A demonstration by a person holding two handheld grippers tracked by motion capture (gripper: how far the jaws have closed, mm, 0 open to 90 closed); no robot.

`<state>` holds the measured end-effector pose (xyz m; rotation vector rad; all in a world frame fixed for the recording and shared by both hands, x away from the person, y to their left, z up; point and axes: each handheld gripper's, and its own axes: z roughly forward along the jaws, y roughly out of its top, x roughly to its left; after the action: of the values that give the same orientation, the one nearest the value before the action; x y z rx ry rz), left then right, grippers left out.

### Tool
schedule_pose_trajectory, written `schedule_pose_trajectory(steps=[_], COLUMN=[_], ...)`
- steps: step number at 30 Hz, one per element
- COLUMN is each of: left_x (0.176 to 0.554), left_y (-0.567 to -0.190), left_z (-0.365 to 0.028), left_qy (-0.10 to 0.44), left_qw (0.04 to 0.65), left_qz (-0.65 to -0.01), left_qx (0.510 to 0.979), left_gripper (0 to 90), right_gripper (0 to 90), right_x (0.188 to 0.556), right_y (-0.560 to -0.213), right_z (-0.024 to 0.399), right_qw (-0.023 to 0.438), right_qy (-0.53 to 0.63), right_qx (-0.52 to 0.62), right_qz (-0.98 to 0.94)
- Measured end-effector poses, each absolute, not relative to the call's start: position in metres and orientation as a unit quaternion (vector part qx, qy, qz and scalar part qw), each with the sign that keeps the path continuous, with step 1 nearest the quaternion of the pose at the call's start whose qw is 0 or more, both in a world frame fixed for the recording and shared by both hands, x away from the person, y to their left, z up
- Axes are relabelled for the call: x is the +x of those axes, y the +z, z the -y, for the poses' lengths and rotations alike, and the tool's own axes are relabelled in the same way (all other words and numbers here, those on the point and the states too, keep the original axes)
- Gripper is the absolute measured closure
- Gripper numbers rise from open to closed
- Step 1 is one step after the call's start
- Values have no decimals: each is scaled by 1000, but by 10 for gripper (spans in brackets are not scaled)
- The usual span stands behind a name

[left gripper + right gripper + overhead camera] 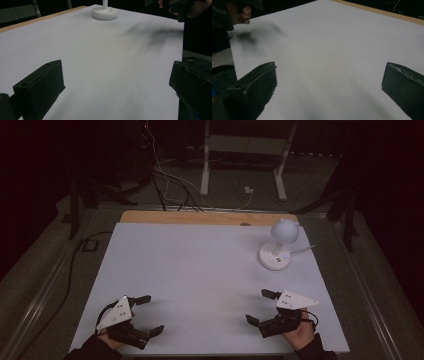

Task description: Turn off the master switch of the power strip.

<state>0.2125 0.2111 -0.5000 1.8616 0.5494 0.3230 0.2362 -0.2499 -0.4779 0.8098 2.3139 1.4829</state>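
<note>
High view alone shows lamp [278, 242] globe, perhaps unlit.

A white sheet [200, 280] covers nearly the whole table [200, 217], leaving a strip of bare wood along the far edge. A small white lamp [278, 245] with a round base and globe head stands on the sheet at far right, its thin cord trailing off the right side.
</note>
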Motion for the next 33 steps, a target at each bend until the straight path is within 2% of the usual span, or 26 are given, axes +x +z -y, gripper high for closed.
schedule_pose_trajectory(steps=[33], left_x=[213], left_y=[-501], left_z=[-211], left_qy=[140], left_qw=[551], left_qz=[-239], left_qx=[787], left_gripper=[2], right_gripper=[0], right_x=[267], right_y=[-448], right_z=[266], right_qw=[203], right_qy=[522], right_qx=[309], right_qz=[-769])
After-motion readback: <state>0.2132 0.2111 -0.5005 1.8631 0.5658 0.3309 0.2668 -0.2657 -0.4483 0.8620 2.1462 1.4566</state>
